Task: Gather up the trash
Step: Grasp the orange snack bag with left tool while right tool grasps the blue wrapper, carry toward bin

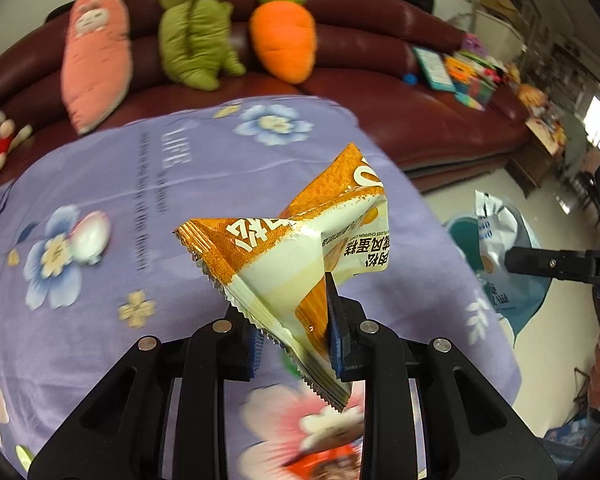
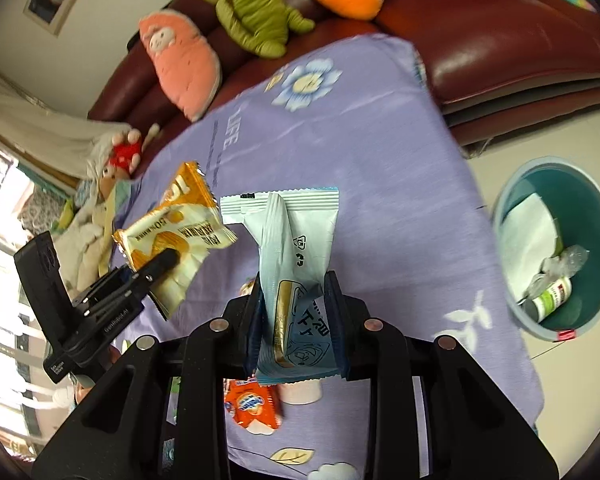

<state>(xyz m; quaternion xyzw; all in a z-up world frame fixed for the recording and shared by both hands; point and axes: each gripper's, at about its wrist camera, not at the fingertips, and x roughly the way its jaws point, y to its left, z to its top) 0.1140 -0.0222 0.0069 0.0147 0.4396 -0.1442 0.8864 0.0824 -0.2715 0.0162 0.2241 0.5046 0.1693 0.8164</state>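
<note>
surface: purple floral cloth | on it: orange packet, white cup

Each hand-held gripper, left and right, is built of matte black linkage arms studded with round silver pins. Blue ribbed pads are fitted inside the fingers. White lettering is printed on the black casing.

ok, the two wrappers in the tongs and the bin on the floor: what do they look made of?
Orange wrapper: thin glossy plastic film, creased, silvery at its serrated seal, likely foil-lined. Blue wrapper: similar printed film, more matte, with crimped ends. Bin: looks like moulded teal plastic with a smooth, uniform wall and a paler rim.
</note>
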